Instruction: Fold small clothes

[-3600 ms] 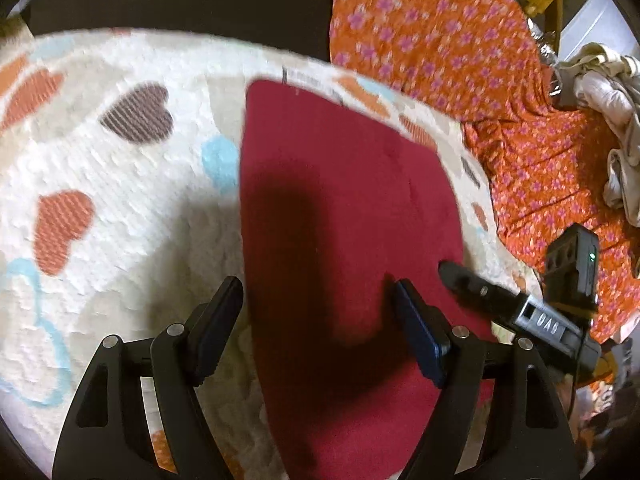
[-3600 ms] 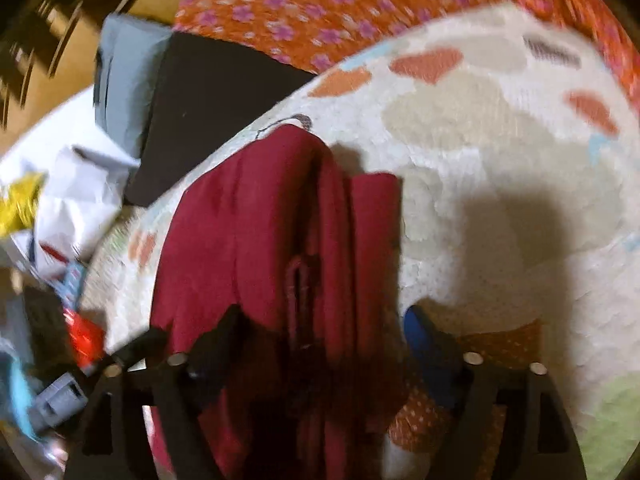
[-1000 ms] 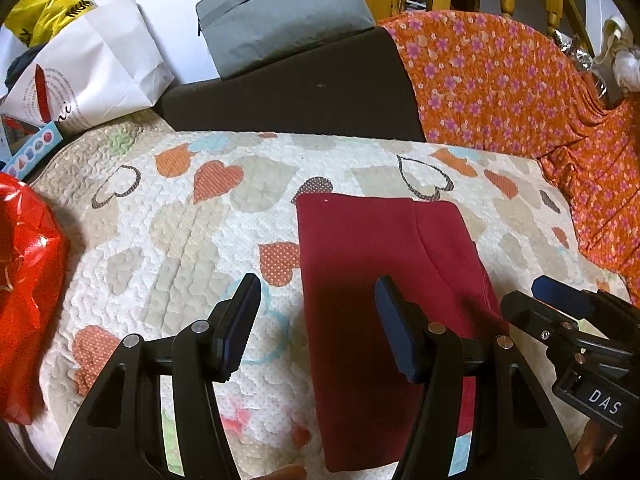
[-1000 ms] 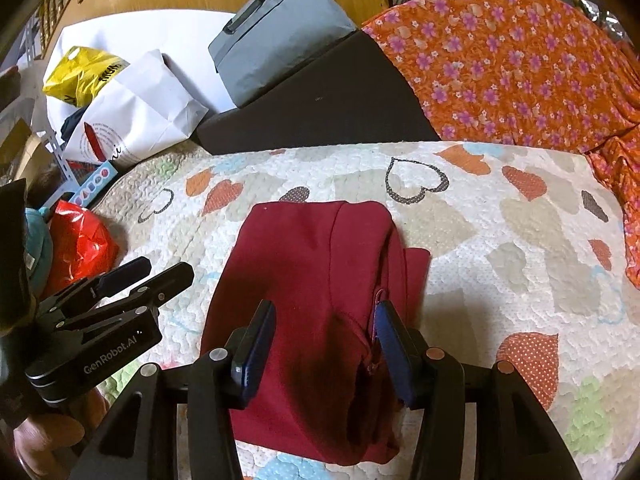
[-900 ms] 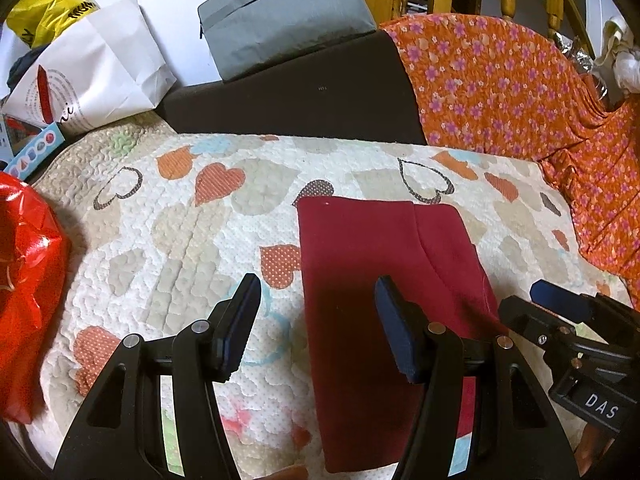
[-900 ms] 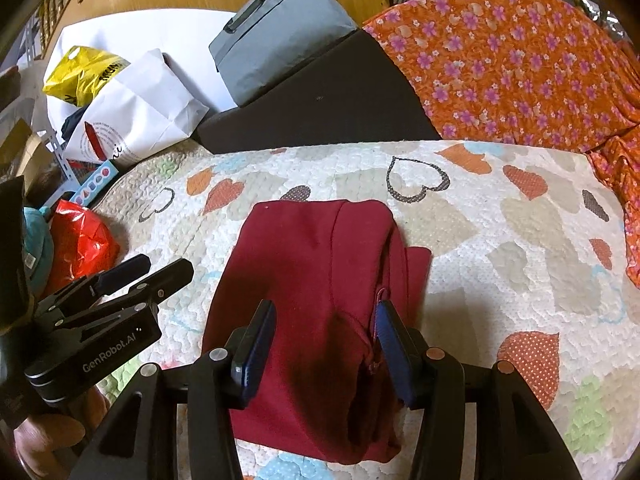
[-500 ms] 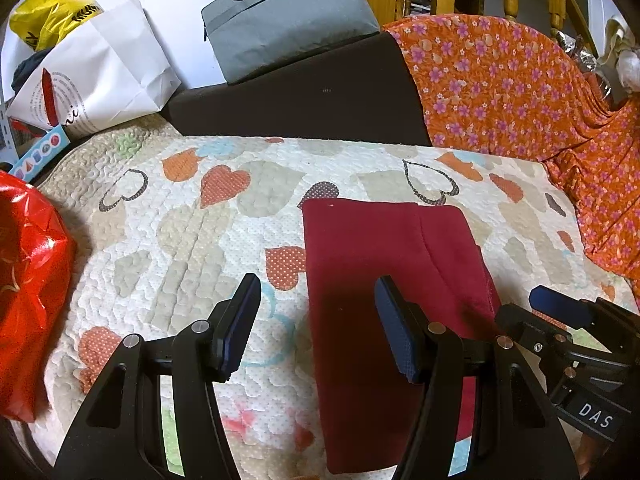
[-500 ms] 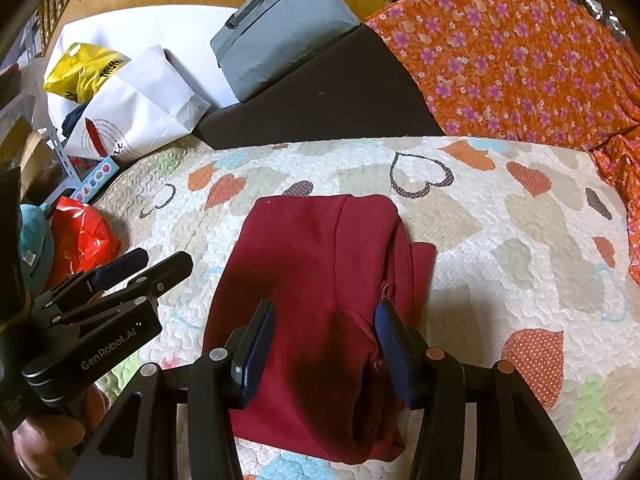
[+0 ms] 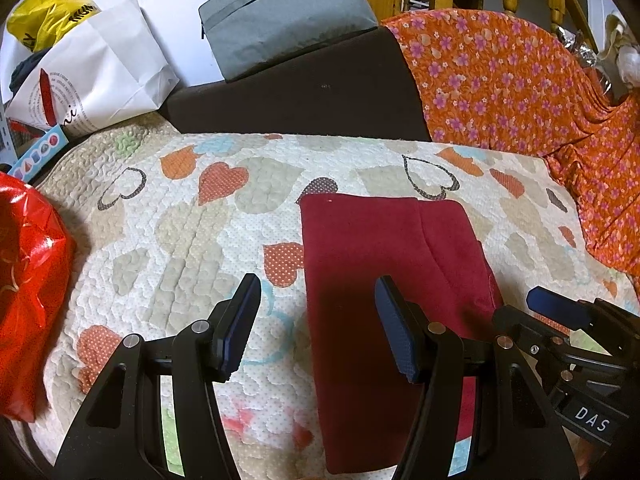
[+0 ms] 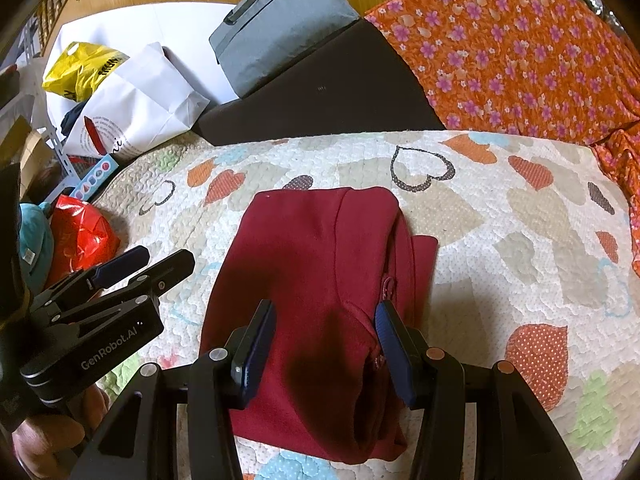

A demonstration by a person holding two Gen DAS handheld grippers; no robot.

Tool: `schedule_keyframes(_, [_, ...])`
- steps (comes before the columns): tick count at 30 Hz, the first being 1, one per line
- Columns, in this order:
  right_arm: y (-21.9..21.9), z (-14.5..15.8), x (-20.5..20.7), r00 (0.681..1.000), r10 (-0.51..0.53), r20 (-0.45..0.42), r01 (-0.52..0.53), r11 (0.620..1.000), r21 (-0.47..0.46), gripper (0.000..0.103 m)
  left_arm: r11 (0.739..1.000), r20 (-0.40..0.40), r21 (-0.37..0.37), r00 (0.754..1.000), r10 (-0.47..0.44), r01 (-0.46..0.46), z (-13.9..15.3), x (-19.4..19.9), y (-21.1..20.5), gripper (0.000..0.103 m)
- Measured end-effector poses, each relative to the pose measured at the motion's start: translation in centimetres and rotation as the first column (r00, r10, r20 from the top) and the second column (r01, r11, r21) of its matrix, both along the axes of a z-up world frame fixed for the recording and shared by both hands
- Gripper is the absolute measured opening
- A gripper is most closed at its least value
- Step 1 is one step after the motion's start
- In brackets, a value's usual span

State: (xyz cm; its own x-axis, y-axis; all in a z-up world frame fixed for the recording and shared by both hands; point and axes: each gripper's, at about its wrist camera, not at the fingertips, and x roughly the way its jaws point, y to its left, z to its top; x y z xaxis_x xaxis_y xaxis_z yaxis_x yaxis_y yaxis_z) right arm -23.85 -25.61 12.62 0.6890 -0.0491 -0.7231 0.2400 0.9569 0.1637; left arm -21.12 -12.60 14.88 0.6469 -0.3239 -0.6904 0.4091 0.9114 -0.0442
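Note:
A dark red folded garment point(image 9: 384, 264) lies flat on the heart-patterned quilt point(image 9: 192, 232); it also shows in the right wrist view point(image 10: 320, 264), with a zipper along its right side. My left gripper point(image 9: 316, 320) is open and empty, held above the garment's left edge. My right gripper point(image 10: 324, 340) is open and empty, held above the garment's near end. Each gripper shows in the other's view: the right one point(image 9: 560, 320) at the garment's right, the left one point(image 10: 120, 272) at its left.
A red plastic bag point(image 9: 28, 288) lies at the quilt's left edge. A white paper bag point(image 9: 96, 76), a yellow bag point(image 9: 48, 12) and a grey case point(image 9: 288, 12) on a dark cushion point(image 9: 296, 100) stand behind. Orange floral cloth point(image 9: 520, 92) drapes at the right.
Both grippers have lifted and pulled back from close over the garment to a higher view. In the last second they drift only slightly. The garment lies still.

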Motion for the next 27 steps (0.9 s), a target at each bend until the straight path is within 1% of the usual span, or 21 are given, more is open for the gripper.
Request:
schedule_keyframes(16, [-0.2,-0.7,0.1,1.0,0.005,-0.02,-0.004,1.0,0.008,0.05,1.0,-0.008,0.0,1.0,-0.004,0.004,-0.2,-0.1,-0.3,0.059])
schedule_keyframes(23, [-0.6,-0.7,0.0,1.0,-0.01,-0.013,0.01,1.0,0.009,0.05,1.0,0.028,-0.006,1.0,-0.006,0.006,-0.1,-0.1,-0.3,0.059])
schedule_keyframes(27, [-1.1,-0.8,0.0,1.0,-0.022,-0.016,0.022,1.0,0.019,0.05,1.0,0.024,-0.021,1.0,-0.002,0.002,-0.1,0.3,0.0,0.059])
